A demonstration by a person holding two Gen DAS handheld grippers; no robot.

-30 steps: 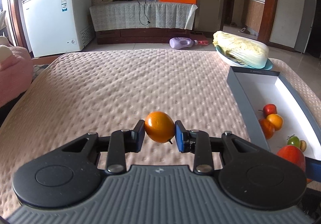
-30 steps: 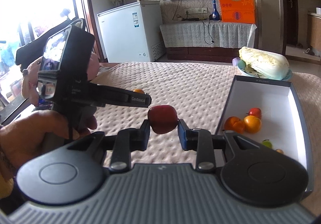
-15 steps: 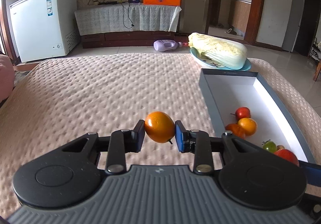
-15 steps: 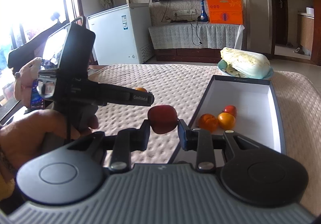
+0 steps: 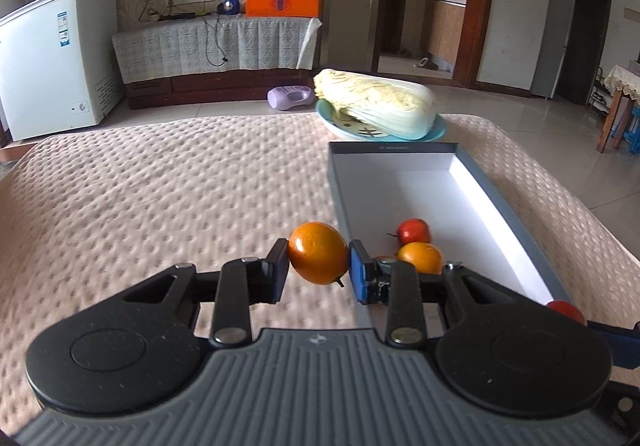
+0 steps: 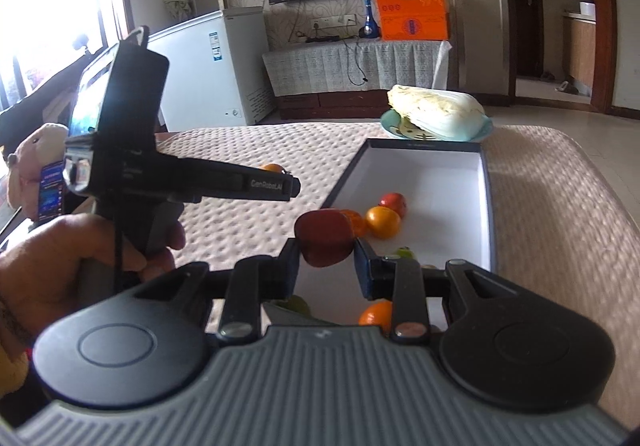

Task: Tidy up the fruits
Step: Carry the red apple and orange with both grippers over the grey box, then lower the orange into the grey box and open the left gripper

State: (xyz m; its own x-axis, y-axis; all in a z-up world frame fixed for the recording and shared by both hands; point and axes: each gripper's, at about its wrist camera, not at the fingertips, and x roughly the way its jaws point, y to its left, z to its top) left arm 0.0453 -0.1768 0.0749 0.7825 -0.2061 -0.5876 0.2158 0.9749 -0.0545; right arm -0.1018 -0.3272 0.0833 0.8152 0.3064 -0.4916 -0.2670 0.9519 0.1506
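My left gripper is shut on an orange and holds it above the bedspread, just left of the grey box. My right gripper is shut on a red apple over the box's near left corner. Inside the white box floor lie a small red fruit, an orange, and more fruit partly hidden behind the fingers. The left gripper body shows in the right wrist view, its orange peeking out at its tip. The red apple shows at the lower right of the left wrist view.
A napa cabbage lies on a blue plate beyond the box's far end. The quilted pink bedspread stretches to the left. A pink plush toy sits at the left edge. A white freezer stands beyond the bed.
Both grippers have moved right, toward and over the box, each still holding its fruit. The box and its fruit now sit nearer the centre of both views.
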